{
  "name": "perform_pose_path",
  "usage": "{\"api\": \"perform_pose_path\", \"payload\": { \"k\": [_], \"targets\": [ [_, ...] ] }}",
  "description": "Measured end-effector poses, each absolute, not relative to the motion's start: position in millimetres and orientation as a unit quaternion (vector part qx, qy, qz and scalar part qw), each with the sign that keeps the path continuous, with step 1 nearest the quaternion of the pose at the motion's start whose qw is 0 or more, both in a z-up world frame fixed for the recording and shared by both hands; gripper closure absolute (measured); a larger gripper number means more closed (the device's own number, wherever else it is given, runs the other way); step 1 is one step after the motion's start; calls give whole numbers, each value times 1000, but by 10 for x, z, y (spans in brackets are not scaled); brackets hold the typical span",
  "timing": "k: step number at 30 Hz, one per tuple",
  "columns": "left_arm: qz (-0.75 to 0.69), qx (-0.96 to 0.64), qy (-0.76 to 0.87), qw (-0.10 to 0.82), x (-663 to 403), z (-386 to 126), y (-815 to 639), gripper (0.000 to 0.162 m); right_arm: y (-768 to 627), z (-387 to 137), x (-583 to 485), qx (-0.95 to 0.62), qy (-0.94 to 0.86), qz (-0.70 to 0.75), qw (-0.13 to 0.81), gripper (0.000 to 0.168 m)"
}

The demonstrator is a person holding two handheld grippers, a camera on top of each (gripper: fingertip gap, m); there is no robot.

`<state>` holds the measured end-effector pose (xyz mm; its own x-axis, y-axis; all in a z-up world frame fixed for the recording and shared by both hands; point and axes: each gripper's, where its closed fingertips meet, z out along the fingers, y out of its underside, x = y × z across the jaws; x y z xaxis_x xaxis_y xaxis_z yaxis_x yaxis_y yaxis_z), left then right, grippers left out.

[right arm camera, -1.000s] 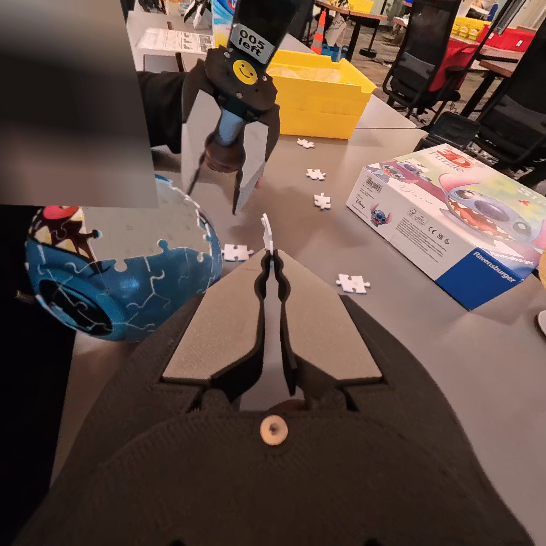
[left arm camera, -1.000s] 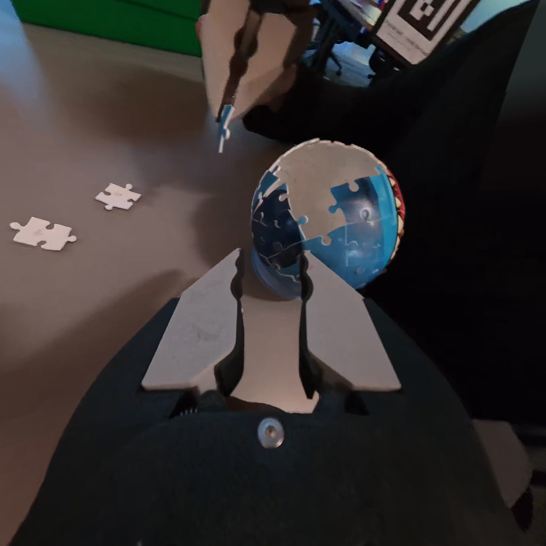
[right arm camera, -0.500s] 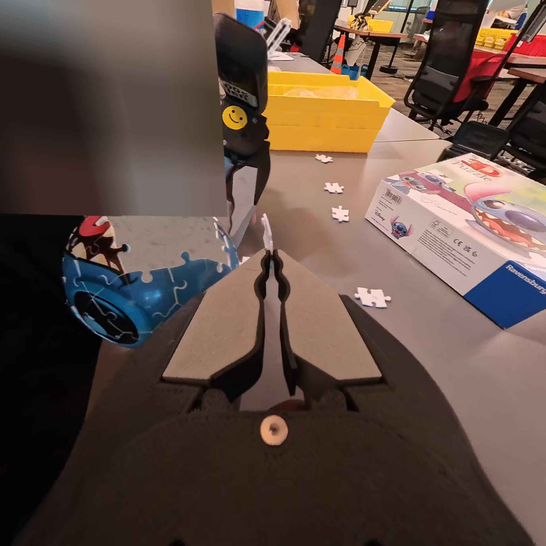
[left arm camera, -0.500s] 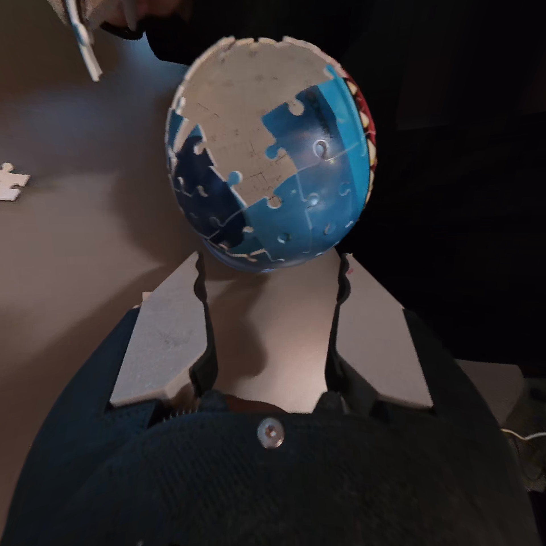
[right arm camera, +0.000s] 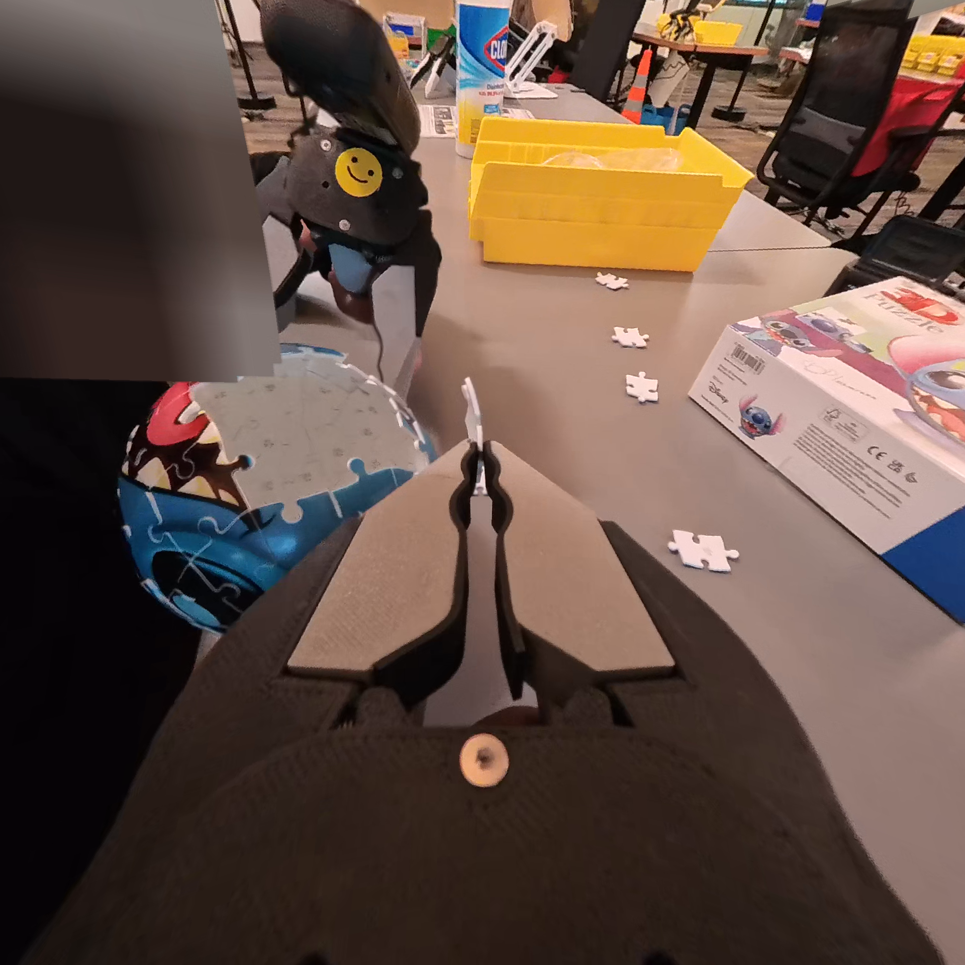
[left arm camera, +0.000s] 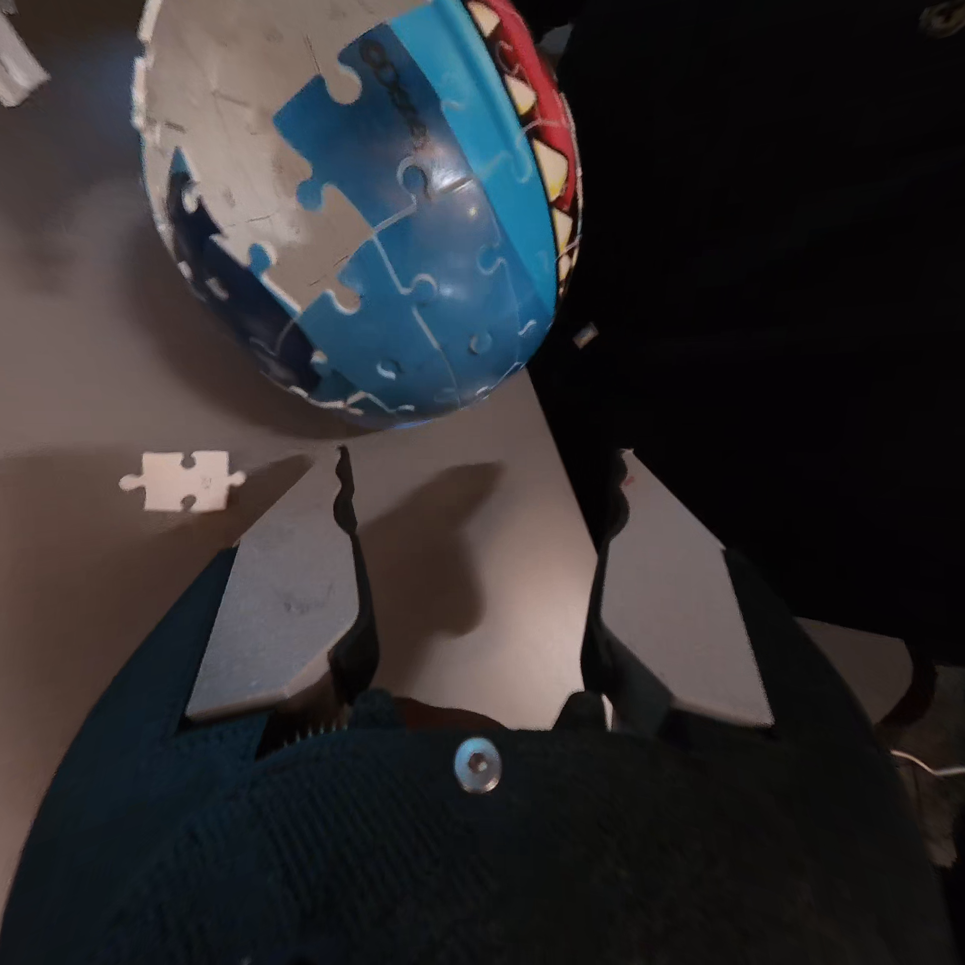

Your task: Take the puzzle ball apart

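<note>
The puzzle ball [left arm camera: 418, 250] is a blue shell with a red and cream band and a large open gap that shows its pale inside. It sits near the table edge, just beyond my left gripper [left arm camera: 480, 459], which is open and empty with the jaws wide apart. In the right wrist view the ball [right arm camera: 219, 522] lies at the left, beside my right gripper [right arm camera: 478, 449]. The right gripper is shut on a single white puzzle piece [right arm camera: 471, 412] that stands upright between its tips. The left gripper [right arm camera: 360, 334] shows behind the ball there.
Loose white pieces lie on the grey table [right arm camera: 574, 470]: one by the left gripper [left arm camera: 183, 480], several to the right [right arm camera: 702, 551]. The puzzle box [right arm camera: 861, 428] stands at right, a yellow bin [right arm camera: 595, 209] at back. A person's dark clothing borders the table edge [left arm camera: 757, 261].
My left gripper has opened wide and moved in close to the ball. The right gripper has kept its hold on the piece and shifted a little.
</note>
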<state>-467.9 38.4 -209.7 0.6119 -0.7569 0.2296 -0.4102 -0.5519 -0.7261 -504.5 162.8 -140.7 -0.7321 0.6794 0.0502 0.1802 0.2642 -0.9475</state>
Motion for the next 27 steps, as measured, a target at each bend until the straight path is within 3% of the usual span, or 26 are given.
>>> {"api": "perform_pose_path", "payload": {
  "k": [12, 18, 27],
  "targets": [
    [-243, -818, 270, 446, -5104, -1581, 883, 76, 1562, -1381, -4956, -280, -774, 501, 267, 168],
    [-268, -805, 252, 465, -5097, -1463, 1090, 77, 1585, -1391, -4944, -298, -771, 493, 271, 168],
    [-267, -810, 208, 480, -5132, -1366, 1186, 81, 1634, -1409, -5008, -389, -750, 520, 128, 168]
  ]
}}
